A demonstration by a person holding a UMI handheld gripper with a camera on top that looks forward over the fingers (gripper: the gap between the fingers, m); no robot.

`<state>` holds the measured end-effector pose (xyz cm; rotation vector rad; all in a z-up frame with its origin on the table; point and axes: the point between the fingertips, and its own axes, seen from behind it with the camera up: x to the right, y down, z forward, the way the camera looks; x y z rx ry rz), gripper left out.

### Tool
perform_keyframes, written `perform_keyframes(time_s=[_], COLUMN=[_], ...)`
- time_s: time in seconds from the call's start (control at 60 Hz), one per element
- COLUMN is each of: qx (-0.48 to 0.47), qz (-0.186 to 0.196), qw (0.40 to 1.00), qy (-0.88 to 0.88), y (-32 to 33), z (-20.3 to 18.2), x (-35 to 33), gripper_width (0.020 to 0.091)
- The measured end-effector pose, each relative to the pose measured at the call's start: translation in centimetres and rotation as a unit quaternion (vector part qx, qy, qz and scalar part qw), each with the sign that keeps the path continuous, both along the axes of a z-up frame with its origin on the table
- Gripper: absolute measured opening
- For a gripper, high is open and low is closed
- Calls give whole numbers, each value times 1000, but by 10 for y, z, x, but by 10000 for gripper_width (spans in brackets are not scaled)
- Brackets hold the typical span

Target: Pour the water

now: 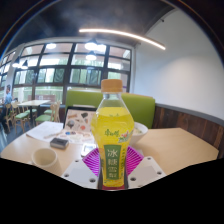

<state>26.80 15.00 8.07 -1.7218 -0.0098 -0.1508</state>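
Observation:
A plastic bottle (pixel 112 135) of yellow drink with an orange cap and a green-and-yellow label stands upright between my gripper's (pixel 112 165) fingers. Both pink pads (pixel 92 162) press against its lower sides, so the gripper is shut on it. The bottle's base is hidden below the fingers, so I cannot tell whether it rests on the table. A white paper cup (pixel 44 157) stands on the light wooden table (pixel 175 145), ahead and to the left of the fingers.
Beyond the cup lie a small dark object (pixel 59 143) and white paper (pixel 44 130). A white bowl (pixel 138 128) sits behind the bottle on the right. Green-backed bench seats (pixel 140 104) line the far side; other tables and large windows stand further back on the left.

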Motion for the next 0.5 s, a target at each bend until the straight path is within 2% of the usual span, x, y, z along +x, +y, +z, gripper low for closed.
perform_keyframes(time_s=[0.017, 0.083, 0.117, 0.2, 0.267, 0.317, 0.417, 0.433, 0.5], qx=[-11, -43, -20, -29, -25, -24, -29, -30, -37], qz=[-3, -8, -10, -24, -21, -20, -20, -24, -30], qw=[1000, 999, 1000, 998, 998, 998, 998, 998, 998], qy=[1, 5, 8, 43, 61, 63, 51, 47, 37], y=[-14, -10, -7, -20, -20, -22, -24, -26, -40], z=[7, -19, -8, -18, -16, -16, -14, -15, -11], x=[-25, -18, -15, -24, -24, -24, -24, -23, -22], gripper_width=[286, 291, 294, 284, 286, 325, 520, 570, 864])
